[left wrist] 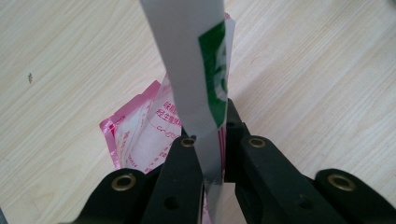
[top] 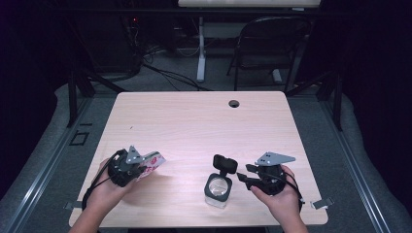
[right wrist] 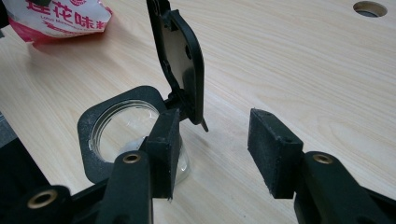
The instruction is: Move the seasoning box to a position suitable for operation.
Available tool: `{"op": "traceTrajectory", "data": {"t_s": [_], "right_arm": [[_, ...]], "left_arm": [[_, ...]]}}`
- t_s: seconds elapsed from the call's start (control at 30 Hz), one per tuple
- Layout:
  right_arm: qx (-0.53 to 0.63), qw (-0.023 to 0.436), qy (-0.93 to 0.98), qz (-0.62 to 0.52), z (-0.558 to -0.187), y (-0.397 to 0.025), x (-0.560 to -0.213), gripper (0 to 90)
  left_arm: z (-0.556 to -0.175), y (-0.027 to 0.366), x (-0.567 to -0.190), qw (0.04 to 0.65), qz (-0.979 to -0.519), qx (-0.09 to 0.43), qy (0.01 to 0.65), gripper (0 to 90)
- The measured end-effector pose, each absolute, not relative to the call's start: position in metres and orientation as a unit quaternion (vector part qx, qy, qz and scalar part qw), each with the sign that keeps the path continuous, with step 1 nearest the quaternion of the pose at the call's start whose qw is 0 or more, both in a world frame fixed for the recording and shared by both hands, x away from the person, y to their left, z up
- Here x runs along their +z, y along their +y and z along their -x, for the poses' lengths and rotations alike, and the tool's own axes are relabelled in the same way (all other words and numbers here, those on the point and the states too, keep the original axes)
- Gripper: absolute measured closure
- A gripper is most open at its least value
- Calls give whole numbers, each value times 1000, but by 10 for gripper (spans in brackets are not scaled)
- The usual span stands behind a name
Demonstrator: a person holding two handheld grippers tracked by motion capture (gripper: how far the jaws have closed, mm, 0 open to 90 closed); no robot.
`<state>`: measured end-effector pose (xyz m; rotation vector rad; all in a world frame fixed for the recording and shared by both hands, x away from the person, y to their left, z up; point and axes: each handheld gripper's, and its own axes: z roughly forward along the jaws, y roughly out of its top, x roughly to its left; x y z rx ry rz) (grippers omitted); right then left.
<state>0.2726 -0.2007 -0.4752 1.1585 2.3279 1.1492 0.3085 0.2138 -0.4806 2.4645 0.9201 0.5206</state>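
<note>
Tools, two: left tool (top: 138, 165) clamped on pink-and-white packet (top: 151, 164) above near-left counter (top: 194, 126); right tool (top: 244, 175) spread wide, just right of clear jar (top: 217, 190) with black flip lid (top: 225, 164) raised.

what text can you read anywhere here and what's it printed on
"Lotus Mi...": small red Latin line, cut off, on the pink and white packet, right gripper view.
Large red Chinese characters above it: partly cropped.
Small red print on the packet in the left gripper view: blurred.
White mark on its green patch: unreadable.
</note>
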Motion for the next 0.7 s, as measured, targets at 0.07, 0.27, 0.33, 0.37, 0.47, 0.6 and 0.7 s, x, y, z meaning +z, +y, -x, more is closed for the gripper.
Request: {"op": "traceTrajectory", "data": {"t_s": [0.07,0.27,0.33,0.37,0.47,0.6,0.7], "right_arm": [[400,150,809,-403,-273,-201,-475,538],[405,153,806,-404,-273,-201,-475,538],[404,153,807,-404,-273,-202,-474,538],[404,152,806,-404,-273,-203,-474,537],[404,152,806,-404,-273,-203,-474,537],[404,153,806,-405,-273,-203,-475,537],[405,152,806,-404,-273,-203,-475,537]], "left_arm": [[-309,215,-478,228,-894,190,335,900],[-312,216,-469,227,-893,200,333,900],[-313,217,-464,228,-892,204,332,900],[-314,217,-461,228,-891,210,333,900],[-315,220,-451,224,-889,223,331,900],[-315,226,-437,220,-884,244,332,900],[-314,236,-420,230,-874,262,339,900]]}}
